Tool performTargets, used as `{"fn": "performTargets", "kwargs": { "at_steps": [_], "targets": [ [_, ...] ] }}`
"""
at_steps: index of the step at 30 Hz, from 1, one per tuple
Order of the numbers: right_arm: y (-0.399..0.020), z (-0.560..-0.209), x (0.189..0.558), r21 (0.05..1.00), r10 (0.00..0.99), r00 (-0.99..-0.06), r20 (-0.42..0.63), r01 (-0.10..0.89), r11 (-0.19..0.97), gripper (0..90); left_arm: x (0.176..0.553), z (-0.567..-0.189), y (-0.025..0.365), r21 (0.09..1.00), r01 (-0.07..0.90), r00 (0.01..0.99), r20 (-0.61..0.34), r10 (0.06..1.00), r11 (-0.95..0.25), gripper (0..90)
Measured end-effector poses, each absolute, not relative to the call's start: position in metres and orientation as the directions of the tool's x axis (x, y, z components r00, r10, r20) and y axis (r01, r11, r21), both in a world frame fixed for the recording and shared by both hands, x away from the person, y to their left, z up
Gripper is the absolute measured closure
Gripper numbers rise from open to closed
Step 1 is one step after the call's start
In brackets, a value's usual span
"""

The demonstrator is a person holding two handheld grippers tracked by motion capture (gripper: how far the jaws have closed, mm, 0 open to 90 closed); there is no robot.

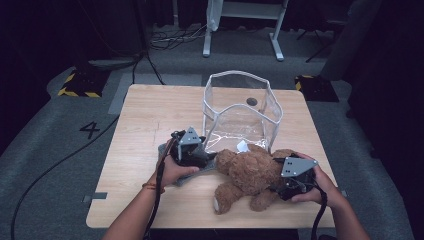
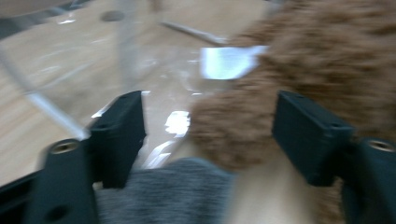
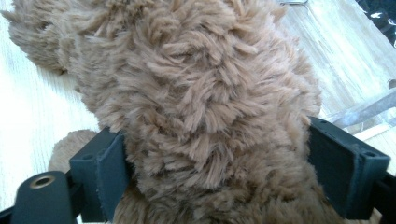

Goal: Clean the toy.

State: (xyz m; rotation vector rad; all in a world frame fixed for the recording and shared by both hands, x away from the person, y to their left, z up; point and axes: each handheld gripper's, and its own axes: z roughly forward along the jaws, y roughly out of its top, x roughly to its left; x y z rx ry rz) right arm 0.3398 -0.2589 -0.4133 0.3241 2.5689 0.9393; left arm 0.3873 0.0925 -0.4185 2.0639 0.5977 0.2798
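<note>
A wooden counter (image 1: 145, 120) on grey carpet carries a teddy bear (image 1: 250, 172) (white tag seen from the left hand-held gripper (image 2: 208, 126), jaws apart); the right hand-held gripper (image 3: 217, 172) is clamped on fur.

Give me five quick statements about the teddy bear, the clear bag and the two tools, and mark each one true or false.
1. The teddy bear lies on the wooden table. True.
2. The teddy bear is already inside the clear plastic bag. False: it lies in front of the bag, outside it.
3. The right tool has its jaws around the bear's furry body. True.
4. The clear plastic bag lies flat and folded. False: it stands open.
5. The left tool reaches for a red cup. False: brown fur and a grey cloth lie between its jaws.
</note>
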Motion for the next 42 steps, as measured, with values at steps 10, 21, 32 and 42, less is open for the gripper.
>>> {"fn": "performTargets", "kwargs": {
  "at_steps": [10,21,32,42],
  "targets": [
    [-0.249,-0.416,0.341,0.654,0.339,-0.898,-0.282,0.078,0.753,14.8,0.342,-0.407,0.025,0.830,0.180,0.946,0.000,0.323,-0.528,16.4],
    [-0.264,-0.407,0.336,0.718,0.353,-0.900,-0.257,0.066,0.693,20.4,0.343,-0.422,0.018,0.749,0.130,0.949,0.096,0.300,-0.650,62.3],
    [-0.324,-0.422,0.343,0.720,0.493,-0.864,-0.103,0.278,0.636,15.5,0.335,-0.415,0.059,0.757,0.176,0.951,0.035,0.308,-0.629,50.3],
    [-0.312,-0.435,0.349,0.724,0.456,-0.887,-0.070,0.270,0.635,14.8,0.338,-0.369,0.014,0.728,0.140,0.972,0.027,0.232,-0.671,16.1]
  ]
}}
